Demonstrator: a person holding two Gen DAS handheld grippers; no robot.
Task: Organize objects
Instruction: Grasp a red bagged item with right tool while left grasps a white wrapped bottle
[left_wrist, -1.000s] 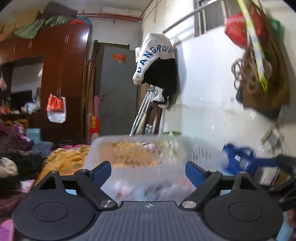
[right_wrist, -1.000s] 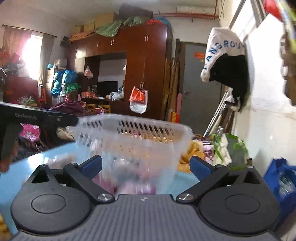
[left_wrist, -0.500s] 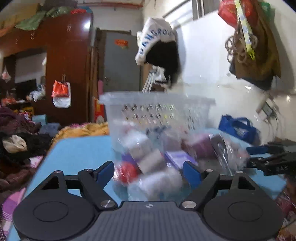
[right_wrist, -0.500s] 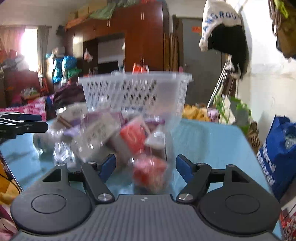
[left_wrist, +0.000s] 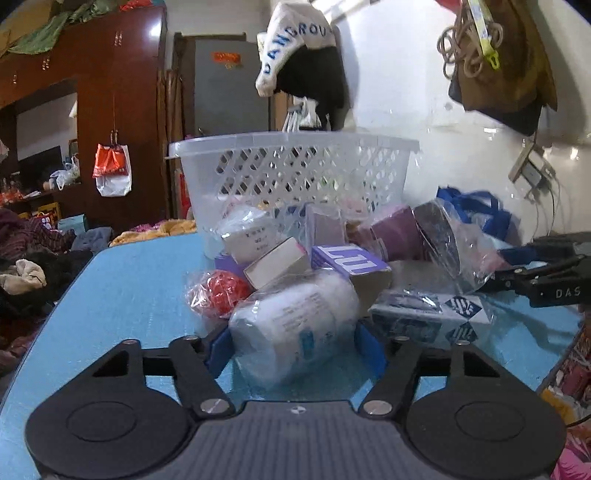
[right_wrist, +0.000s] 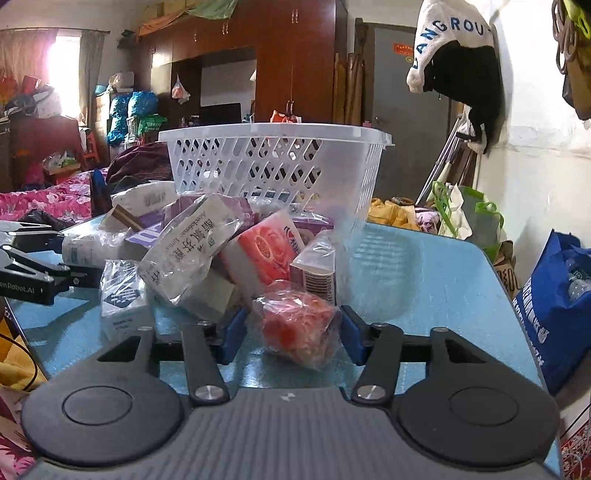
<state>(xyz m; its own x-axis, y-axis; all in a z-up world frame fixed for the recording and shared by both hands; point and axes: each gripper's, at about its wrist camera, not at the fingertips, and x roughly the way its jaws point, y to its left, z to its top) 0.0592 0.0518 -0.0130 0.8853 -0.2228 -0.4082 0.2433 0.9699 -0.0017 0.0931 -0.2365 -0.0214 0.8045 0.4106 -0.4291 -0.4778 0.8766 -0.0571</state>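
A heap of bagged boxes and packets lies on a blue table (left_wrist: 122, 295) in front of a white perforated basket (left_wrist: 295, 166), which also shows in the right wrist view (right_wrist: 273, 158). My left gripper (left_wrist: 295, 345) is open, its blue fingers on either side of a white bottle in a clear bag (left_wrist: 291, 325). My right gripper (right_wrist: 293, 334) is open, its fingers on either side of a red bagged item (right_wrist: 295, 321). That red item also shows in the left wrist view (left_wrist: 221, 291). Whether the pads touch either item I cannot tell.
A blue-and-white box (left_wrist: 432, 317) and a purple box (left_wrist: 351, 262) lie in the heap. A pink rose packet (right_wrist: 266, 251) leans near the basket. A blue bag (right_wrist: 561, 302) stands beyond the table's right edge. Clothes and bedding surround the table.
Both grippers have dropped toward the table and moved in on the heap. Their jaws have narrowed, the left around the white bottle, the right around the red bagged item. The basket now stands on the table behind the heap.
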